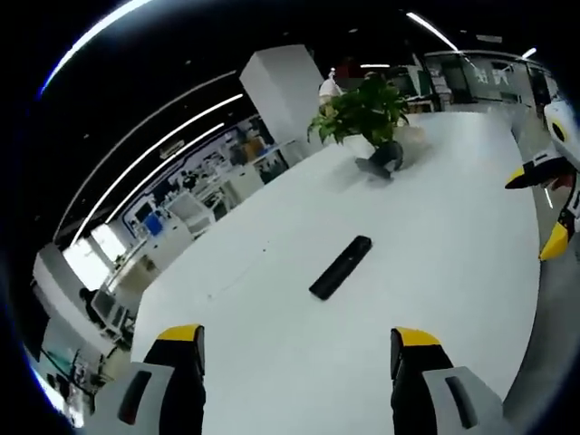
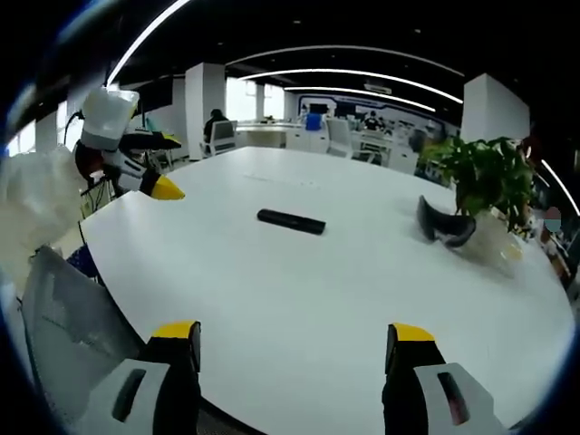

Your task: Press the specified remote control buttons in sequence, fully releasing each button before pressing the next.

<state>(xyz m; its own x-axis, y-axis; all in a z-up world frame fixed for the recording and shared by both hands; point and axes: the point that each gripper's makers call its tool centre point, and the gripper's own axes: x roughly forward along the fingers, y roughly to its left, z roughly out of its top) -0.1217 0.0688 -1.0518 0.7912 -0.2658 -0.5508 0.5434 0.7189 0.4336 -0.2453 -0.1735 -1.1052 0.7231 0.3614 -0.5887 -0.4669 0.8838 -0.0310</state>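
One remote control (image 1: 341, 267) lies flat on the white counter (image 1: 453, 227), out toward the middle, well apart from every edge and on the near side of the potted plant (image 1: 367, 113). It is a slim, dark, stiff bar. I judge it light and smooth-backed, so a sideways nudge on this glossy top would likely send it sliding. The buttons call for a straight downward press with one jaw tip, and if it needs steadying, the long side edges near one end are the place to pinch, leaving the button face uncovered. Which buttons sit where is too small to tell.

The left tool (image 1: 297, 349) hangs short of the remote with its jaws spread wide and nothing between them. The right tool (image 2: 296, 344) is likewise spread open and empty, above the counter edge, farther from the remote (image 2: 291, 221).

Count: one remote, one plant (image 2: 485, 177), one dark curved object (image 2: 442, 224) just beside the plant's pot, two tools.
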